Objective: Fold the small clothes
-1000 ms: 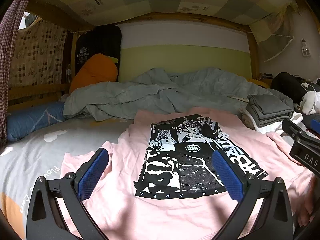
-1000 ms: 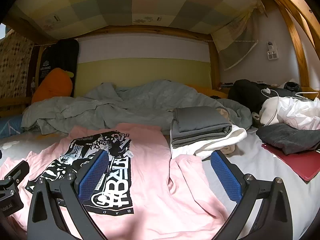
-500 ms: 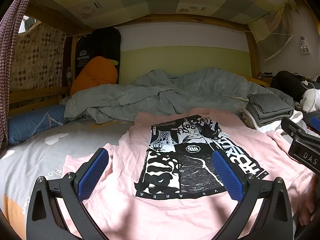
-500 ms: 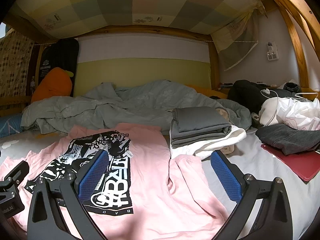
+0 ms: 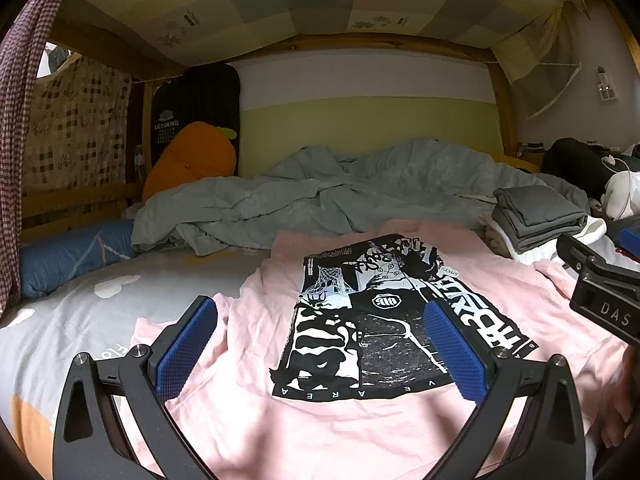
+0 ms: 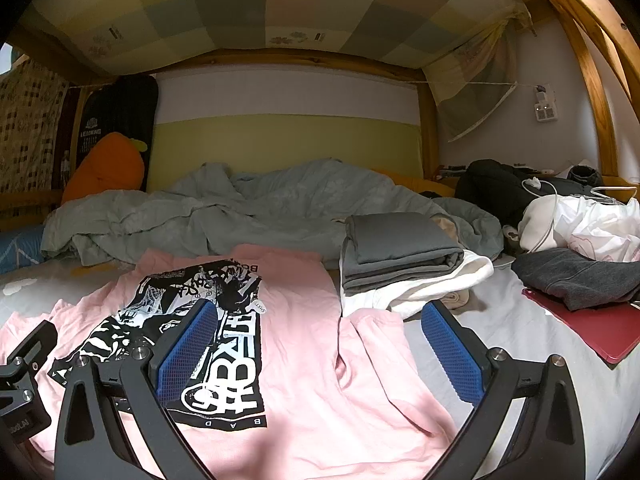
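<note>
A pink T-shirt with a black and white print lies spread flat on the bed, hem towards me; it also shows in the right wrist view. My left gripper is open and empty, hovering above the shirt's lower left part. My right gripper is open and empty, above the shirt's right side and its right sleeve. The right gripper's body shows at the right edge of the left wrist view.
A stack of folded grey and white clothes sits right of the shirt. A rumpled grey-green duvet lies behind. An orange carrot pillow, a blue pillow, a red laptop and dark clothes surround the area.
Both grippers have drifted slightly, the view shifting a little; the shirt lies as before and both stay open.
</note>
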Motion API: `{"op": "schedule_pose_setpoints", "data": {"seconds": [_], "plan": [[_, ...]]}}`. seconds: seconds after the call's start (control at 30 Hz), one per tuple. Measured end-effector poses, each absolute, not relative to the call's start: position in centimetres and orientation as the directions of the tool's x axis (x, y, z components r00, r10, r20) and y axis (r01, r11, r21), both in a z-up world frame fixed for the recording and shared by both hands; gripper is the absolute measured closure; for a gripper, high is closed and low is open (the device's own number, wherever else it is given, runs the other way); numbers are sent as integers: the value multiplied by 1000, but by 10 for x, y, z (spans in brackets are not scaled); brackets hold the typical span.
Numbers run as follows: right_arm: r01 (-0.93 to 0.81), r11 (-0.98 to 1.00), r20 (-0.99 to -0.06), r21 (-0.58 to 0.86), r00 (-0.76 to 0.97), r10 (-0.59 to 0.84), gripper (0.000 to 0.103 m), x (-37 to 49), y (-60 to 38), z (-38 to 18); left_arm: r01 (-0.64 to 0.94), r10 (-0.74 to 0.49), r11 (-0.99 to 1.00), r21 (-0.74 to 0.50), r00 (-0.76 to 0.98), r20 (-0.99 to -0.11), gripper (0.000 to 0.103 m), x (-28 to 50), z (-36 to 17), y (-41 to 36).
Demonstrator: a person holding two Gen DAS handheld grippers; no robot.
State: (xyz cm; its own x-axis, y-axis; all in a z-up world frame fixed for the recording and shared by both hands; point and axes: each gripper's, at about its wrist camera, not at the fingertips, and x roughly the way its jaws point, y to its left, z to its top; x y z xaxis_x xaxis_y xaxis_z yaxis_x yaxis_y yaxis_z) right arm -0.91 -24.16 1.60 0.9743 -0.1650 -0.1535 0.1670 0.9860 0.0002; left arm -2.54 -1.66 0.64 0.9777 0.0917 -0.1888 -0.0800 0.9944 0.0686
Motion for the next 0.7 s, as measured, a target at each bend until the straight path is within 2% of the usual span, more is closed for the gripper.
{"op": "schedule_pose_setpoints", "data": {"seconds": [0.4,0.57,0.7], "plan": [[169,985,-175,-43,969,-174,1,1,-246,15,-94,103,994,62,979,-174,0,-29,8,-18],[167,986,-160,-8,973,-166,1,1,-245,14,-112,125,990,85,978,-169,0,-32,10,-20],[148,989,-188,6,972,-144,1,6,-248,14,-110,120,990,88,987,-110,0,-48,19,-23]]}}
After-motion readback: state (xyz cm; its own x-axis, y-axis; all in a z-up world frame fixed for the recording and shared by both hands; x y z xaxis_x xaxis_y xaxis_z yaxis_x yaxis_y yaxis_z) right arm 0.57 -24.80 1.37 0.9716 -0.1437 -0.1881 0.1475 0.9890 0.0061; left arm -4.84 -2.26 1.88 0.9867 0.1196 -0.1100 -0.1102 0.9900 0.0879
